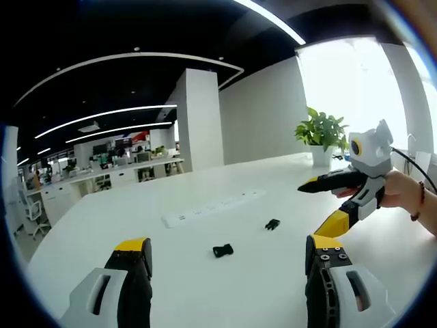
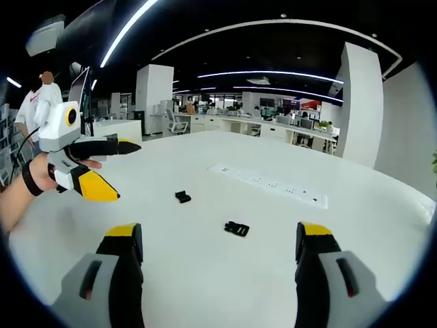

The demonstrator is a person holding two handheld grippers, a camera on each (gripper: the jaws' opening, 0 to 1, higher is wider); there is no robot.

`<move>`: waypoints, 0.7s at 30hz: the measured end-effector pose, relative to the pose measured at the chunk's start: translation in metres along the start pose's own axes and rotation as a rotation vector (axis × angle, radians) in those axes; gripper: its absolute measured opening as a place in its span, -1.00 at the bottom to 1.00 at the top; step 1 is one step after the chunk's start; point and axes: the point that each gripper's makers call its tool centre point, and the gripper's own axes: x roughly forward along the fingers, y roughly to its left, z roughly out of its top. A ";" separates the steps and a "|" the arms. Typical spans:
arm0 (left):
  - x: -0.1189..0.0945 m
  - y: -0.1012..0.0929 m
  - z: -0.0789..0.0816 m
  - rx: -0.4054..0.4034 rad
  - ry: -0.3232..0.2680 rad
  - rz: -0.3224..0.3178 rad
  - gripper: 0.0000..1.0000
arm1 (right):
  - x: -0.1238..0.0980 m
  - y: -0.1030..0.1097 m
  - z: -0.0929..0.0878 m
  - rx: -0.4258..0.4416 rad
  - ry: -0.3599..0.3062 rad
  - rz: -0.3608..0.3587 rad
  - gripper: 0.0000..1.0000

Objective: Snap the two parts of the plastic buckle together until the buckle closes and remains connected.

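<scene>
Buckle parts (image 1: 222, 251) (image 1: 272, 223) apart on table (image 1: 205, 287) | both hand-held grippers (image 1: 227, 256) (image 2: 218, 242) wide open, empty

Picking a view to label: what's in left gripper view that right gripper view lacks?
Left gripper view alone: a potted plant by the bright window.
Right gripper view alone: a person standing at the far left.
Both: white table, power strip, two separate black buckle parts and, and the other gripper held open above the table.

No readable text, labels, brand names or numbers appear in either view; the red sign (image 1: 138, 135) far back in the office is too blurred to make out.
</scene>
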 end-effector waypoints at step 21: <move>0.008 -0.001 -0.016 -0.022 0.036 -0.021 0.84 | 0.010 -0.002 -0.017 0.018 0.034 0.010 0.83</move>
